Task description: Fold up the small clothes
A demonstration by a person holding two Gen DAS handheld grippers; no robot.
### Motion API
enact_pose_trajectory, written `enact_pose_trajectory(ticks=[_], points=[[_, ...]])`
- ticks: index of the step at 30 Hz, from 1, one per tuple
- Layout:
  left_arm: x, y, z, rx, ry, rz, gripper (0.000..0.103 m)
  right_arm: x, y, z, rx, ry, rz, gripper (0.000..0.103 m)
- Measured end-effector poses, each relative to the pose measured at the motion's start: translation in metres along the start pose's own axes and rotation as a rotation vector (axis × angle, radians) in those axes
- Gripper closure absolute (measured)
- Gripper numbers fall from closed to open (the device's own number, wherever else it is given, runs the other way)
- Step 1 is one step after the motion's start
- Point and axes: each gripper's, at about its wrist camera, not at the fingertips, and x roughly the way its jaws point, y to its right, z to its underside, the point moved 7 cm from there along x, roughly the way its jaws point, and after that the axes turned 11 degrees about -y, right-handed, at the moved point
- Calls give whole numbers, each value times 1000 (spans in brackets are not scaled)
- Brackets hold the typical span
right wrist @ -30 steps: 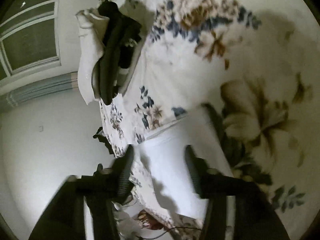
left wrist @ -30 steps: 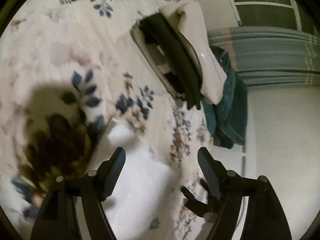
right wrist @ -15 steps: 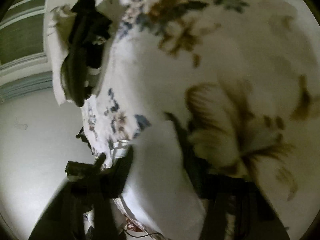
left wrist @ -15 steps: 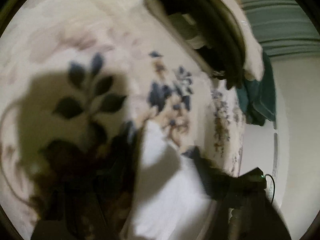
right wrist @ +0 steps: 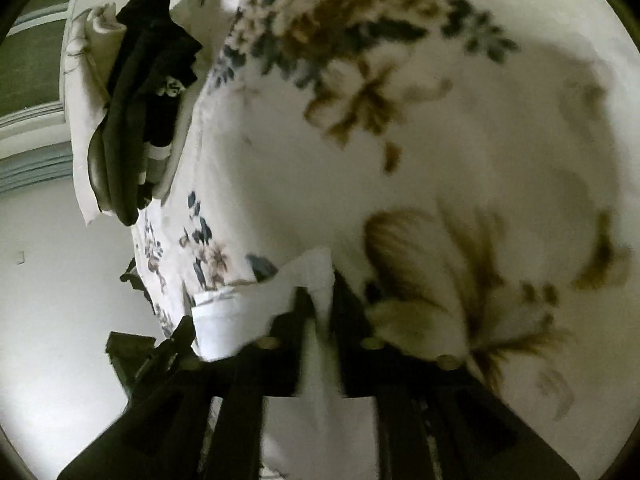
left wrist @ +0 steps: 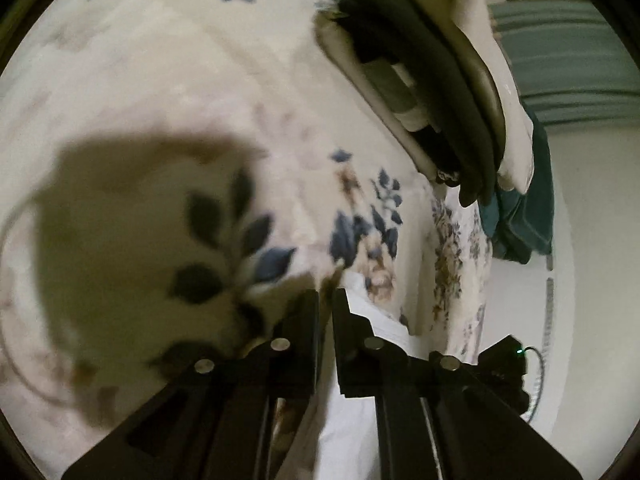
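Observation:
A small white garment [left wrist: 352,420] lies on the flowered bedspread [left wrist: 180,100] at the near edge of the bed. My left gripper [left wrist: 326,300] is shut on one corner of it. My right gripper [right wrist: 320,300] is shut on another corner of the same white garment [right wrist: 236,316], whose cloth is pinched up between the fingers and folds over to the left. The rest of the garment is hidden under the grippers.
A pile of dark and cream clothes [left wrist: 432,80] lies at the far side of the bed, also in the right wrist view [right wrist: 136,120]. A teal cloth [left wrist: 520,220] hangs off the bed edge. Beyond are a white wall [right wrist: 60,320] and striped curtains [left wrist: 568,64].
Both grippers were open over the white garment, came down onto it and closed on its corners. The cloth on the right now stands lifted between the fingers.

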Motion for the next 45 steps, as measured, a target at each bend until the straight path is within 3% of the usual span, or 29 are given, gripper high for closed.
enact_pose_trajectory(ticks=[1,2,3,4,6,9,14,16,17,18,19,25,27,29,30,31,33,35,39,45], points=[[-5,-4,5,-15,-6,29,77,-4,4,4,-1,0,-3,44],[-10,-8,11,-26,-8,59,65,-9,7,9,-5,3,-14,38],[-16,-13,20,-37,-9,89,41,-11,13,16,-10,-7,-27,36],[-17,-15,25,-43,-8,103,37,-10,20,26,-8,-39,-45,36],[-16,-19,46,-60,-51,167,37,-3,34,45,-1,-103,-90,36],[-9,-20,82,-68,-126,194,37,9,49,71,20,-174,-165,36],[-5,-7,133,17,-167,106,41,20,59,104,37,-203,-247,36],[-3,-4,149,55,-188,63,69,22,59,113,17,-201,-239,40],[-2,-5,155,61,-208,44,72,22,58,116,3,-197,-232,45],[-2,-6,161,68,-220,31,73,23,56,120,-17,-201,-214,57],[-4,-9,166,78,-223,11,73,24,57,122,-25,-201,-190,61],[-26,-49,174,73,-234,-118,78,21,69,127,-23,-192,-115,64],[-35,-58,167,43,-213,-117,78,18,71,127,-21,-197,-114,64],[-40,-62,161,-6,-197,-64,74,15,72,126,-10,-206,-131,61],[-41,-61,155,-37,-179,-12,72,15,72,125,-1,-210,-144,51],[-39,-58,147,-61,-164,38,61,15,73,123,5,-212,-164,41],[-29,-47,132,-80,-135,121,37,17,74,118,-1,-212,-196,39],[-12,-36,120,-60,-125,177,37,24,71,113,-10,-219,-225,39],[29,-14,97,-19,-163,211,37,43,61,99,-38,-232,-304,39],[55,15,83,64,-218,209,37,58,32,93,-101,-262,-351,37]])
